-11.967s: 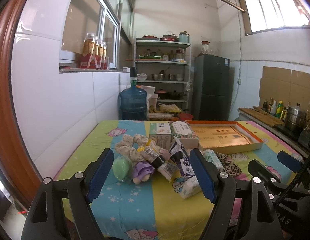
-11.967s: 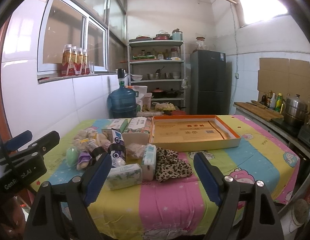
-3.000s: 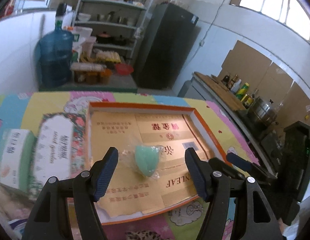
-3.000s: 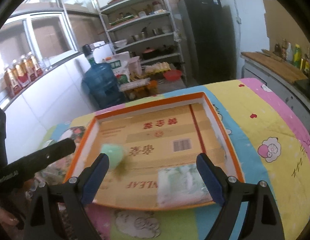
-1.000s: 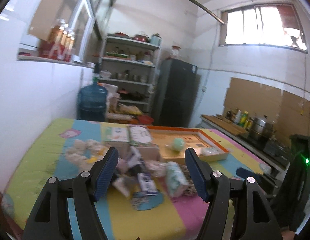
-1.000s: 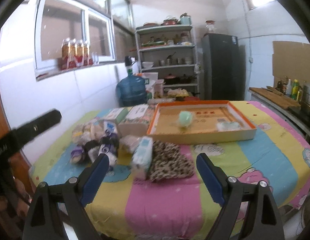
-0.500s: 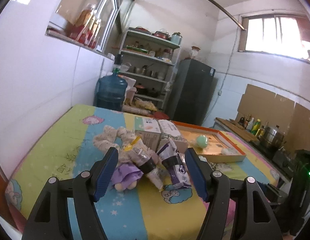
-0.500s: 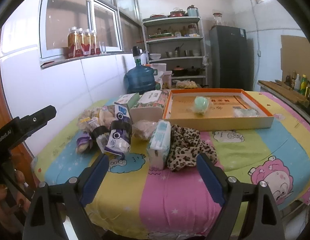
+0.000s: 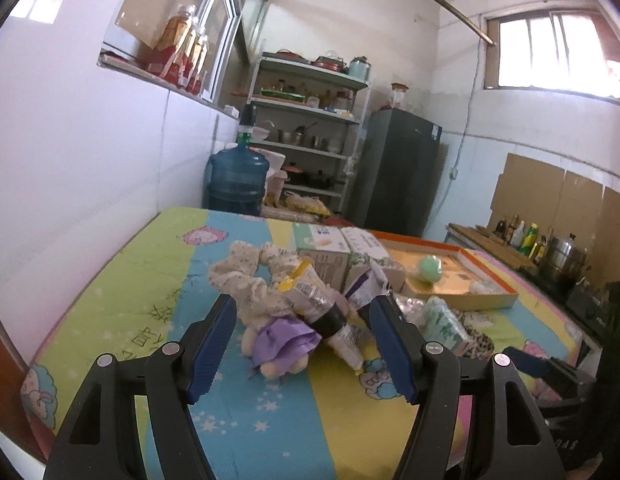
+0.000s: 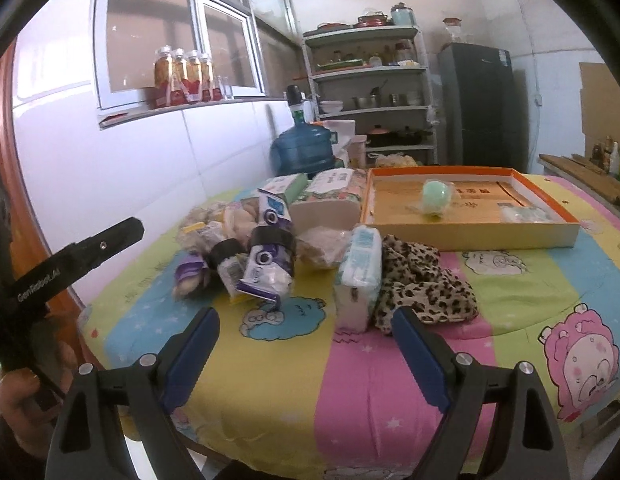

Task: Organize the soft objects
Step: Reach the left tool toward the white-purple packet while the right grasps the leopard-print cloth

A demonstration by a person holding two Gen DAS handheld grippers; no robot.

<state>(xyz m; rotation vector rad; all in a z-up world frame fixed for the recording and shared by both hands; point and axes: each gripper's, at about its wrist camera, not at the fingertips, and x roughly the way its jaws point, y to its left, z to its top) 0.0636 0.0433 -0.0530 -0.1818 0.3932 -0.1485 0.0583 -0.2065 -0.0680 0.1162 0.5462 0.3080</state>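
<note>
A pile of soft things lies on the colourful tablecloth. My left gripper is open and empty, its jaws on either side of a purple plush doll beside a cream lacy cloth. My right gripper is open and empty, hanging before a tissue pack and a leopard-print cloth. A green sponge ball and a clear wrapped pack lie in the orange-rimmed box. The ball also shows in the left wrist view.
Purple-and-white packets and tissue boxes stand in the pile. A blue water jug, a shelf rack and a dark fridge stand behind the table. A white wall runs along the left side.
My left gripper has moved closer to the pile and now frames the purple doll. My right gripper has edged nearer the tissue pack. Both stayed open.
</note>
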